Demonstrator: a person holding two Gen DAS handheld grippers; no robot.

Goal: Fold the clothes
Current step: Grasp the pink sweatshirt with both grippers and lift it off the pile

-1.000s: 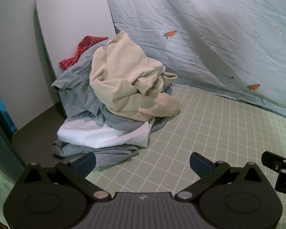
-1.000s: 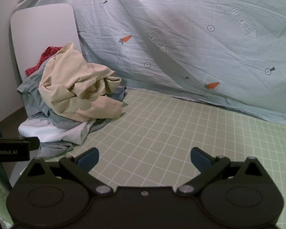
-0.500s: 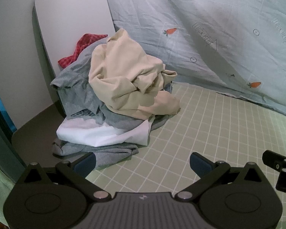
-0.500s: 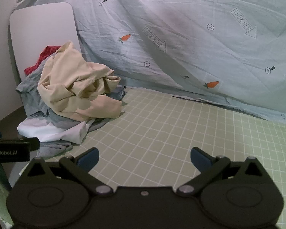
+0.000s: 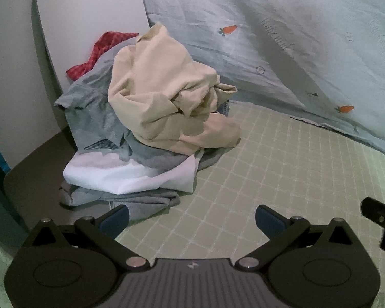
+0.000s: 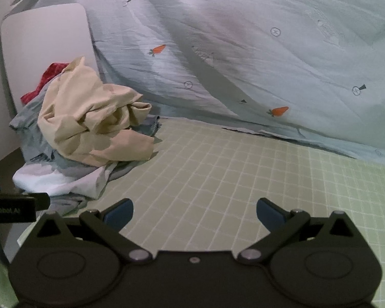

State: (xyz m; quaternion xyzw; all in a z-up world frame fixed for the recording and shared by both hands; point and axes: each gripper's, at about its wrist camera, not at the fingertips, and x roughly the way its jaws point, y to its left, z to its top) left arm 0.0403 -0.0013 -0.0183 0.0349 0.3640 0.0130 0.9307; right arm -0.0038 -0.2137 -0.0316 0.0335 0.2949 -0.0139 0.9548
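While both of my tools hang above the green checked mat (image 5: 282,169), neither one has hold of anything. My left gripper (image 5: 192,217) stands wide, its blue pads (image 5: 115,217) far apart, with only the mat and the near edge of the pile showing in the gap. My right gripper (image 6: 194,211) is just as wide, its blue pads (image 6: 269,211) spread over bare checked mat.

Ahead and to the left of both tools lies the heap of clothes (image 5: 146,133), at the left end of the mat and partly over onto the dark seat (image 5: 33,169) beside it. A crumpled cream garment (image 5: 164,102) sits on top. Under it are grey pieces (image 5: 95,118), then a white piece (image 5: 131,177) lying flatter, and another grey one (image 5: 141,202) at the bottom, whose front edge comes near my left tool's left pad without touching it. A bit of red checked cloth (image 5: 102,48) pokes out at the back of the heap, against an upright white panel (image 5: 89,20) with rounded corners.

Behind everything hangs a pale blue sheet (image 5: 295,51) printed with small carrots (image 5: 228,29) and arrow marks, its lower edge lying on the far side of the mat.

From the right tool's view the heap (image 6: 89,133) sits well to the left, and a black block with white lettering (image 6: 10,210), part of my left tool, juts in at the left edge. In the left tool's view a black piece (image 5: 382,220) of my right tool shows at the right edge.
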